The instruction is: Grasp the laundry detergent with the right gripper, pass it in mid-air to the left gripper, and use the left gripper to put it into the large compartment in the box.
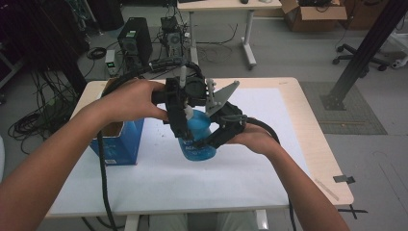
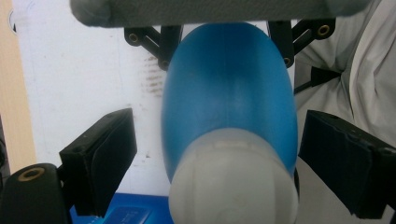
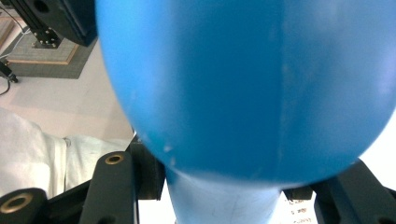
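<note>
Right gripper [image 1: 211,139] clamps blue bottle [image 1: 198,139]; left gripper [image 2: 215,154] spread wide around white cap [image 2: 233,182]. Next: clench cap, twist.

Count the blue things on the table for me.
2: a blue bottle at mid-table, held in the right gripper, and a blue box left of it. More may hide behind the arms.

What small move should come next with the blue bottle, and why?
Probably close the left tongs on the white cap. The right tongs already clamp the blue bottle, while the left pads stand open on either side of the cap, not touching it.
</note>
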{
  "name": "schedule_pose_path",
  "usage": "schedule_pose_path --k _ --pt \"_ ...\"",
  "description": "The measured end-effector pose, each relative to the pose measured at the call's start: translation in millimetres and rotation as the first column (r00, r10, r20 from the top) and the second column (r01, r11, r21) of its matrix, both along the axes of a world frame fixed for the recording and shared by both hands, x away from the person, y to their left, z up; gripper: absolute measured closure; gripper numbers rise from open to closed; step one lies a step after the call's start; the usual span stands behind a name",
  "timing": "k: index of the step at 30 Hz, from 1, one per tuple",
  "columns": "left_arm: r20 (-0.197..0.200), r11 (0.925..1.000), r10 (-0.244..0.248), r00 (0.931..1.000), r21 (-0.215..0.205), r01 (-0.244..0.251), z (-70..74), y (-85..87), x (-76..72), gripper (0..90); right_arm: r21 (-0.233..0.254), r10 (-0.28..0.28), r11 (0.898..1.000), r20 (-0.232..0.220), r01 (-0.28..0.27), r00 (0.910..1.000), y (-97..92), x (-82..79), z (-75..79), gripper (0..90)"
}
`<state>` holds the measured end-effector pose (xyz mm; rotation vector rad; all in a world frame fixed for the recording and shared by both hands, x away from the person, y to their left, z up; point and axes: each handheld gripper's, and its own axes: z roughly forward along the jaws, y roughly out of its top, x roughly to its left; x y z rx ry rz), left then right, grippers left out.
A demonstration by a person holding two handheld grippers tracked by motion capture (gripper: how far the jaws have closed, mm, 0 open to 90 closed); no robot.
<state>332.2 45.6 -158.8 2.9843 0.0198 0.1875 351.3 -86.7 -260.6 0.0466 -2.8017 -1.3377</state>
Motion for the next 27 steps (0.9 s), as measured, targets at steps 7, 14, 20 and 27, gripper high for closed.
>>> schedule_pose_path --k 7,14,20,27 --pt "-0.012 1.0 0.002 0.9999 -0.008 -0.003 -0.4 1.5 1.7 15.1 -0.002 0.001 1.0 0.0 -0.001 1.0 0.2 0.0 -0.2 44.4" --pt "-0.013 0.9999 -0.002 0.9999 -0.01 0.002 -2.1 1.2 1.8 17.8 -0.003 0.001 1.0 -0.003 -0.001 1.0 1.1 0.7 -0.2 44.4" --pt "-0.016 1.0 -0.007 0.9998 -0.007 0.007 -3.7 1.3 2.0 20.0 -0.004 0.0 1.0 -0.005 0.0 1.0 1.5 0.8 -0.4 44.4" --pt "-0.019 1.0 -0.003 0.9998 -0.004 0.003 -4.3 0.8 3.1 22.9 -0.002 0.002 1.0 -0.006 -0.002 1.0 1.4 1.0 -0.5 44.4"
